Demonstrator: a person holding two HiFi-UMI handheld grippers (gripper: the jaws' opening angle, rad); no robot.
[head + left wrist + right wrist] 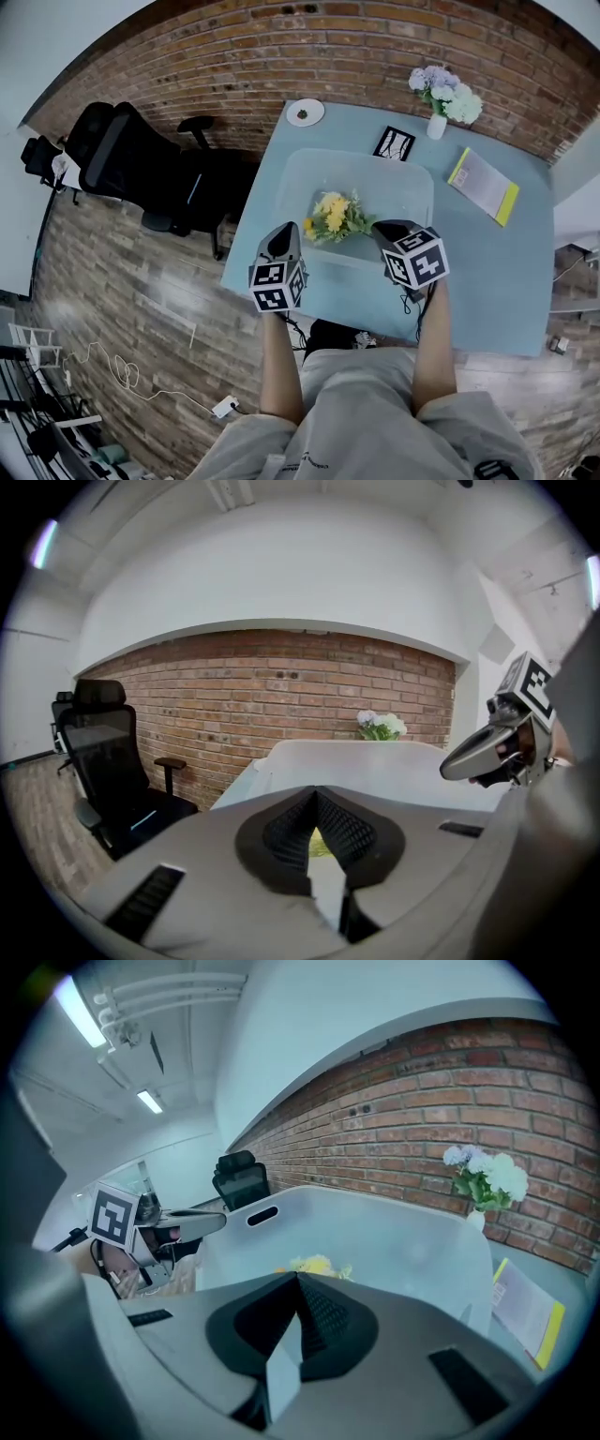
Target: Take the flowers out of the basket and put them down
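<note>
A bunch of yellow flowers with green leaves point(333, 217) is lying inside a translucent white plastic basket point(403, 183), close against its near wall and toward its near-left corner. The basket is sitting on the left half of a pale blue worktop point(487, 281), reaching almost to the worktop's near edge.

The left gripper point(286, 232) is hovering at the basket's near-left corner, just beside the flowers; whether it is touching them cannot be told. Its jaws are meeting at the tips and gripping nothing, with only a sliver of yellow-green showing through the gap behind them in the left gripper view. The right gripper point(382, 228) is reaching over the basket's near wall, just right of the flowers. Its jaws are pressed together and holding nothing.

A round white plate point(305, 112) is resting at the worktop's far-left corner. A black-and-white printed card point(394, 142) is lying just beyond the basket. A small white vase of pale purple and white blooms point(438, 98) is standing by the far edge. A booklet with a yellow-green border point(483, 185) is lying toward the right edge. A black office chair point(131, 159) is standing on the floor off the left edge.
</note>
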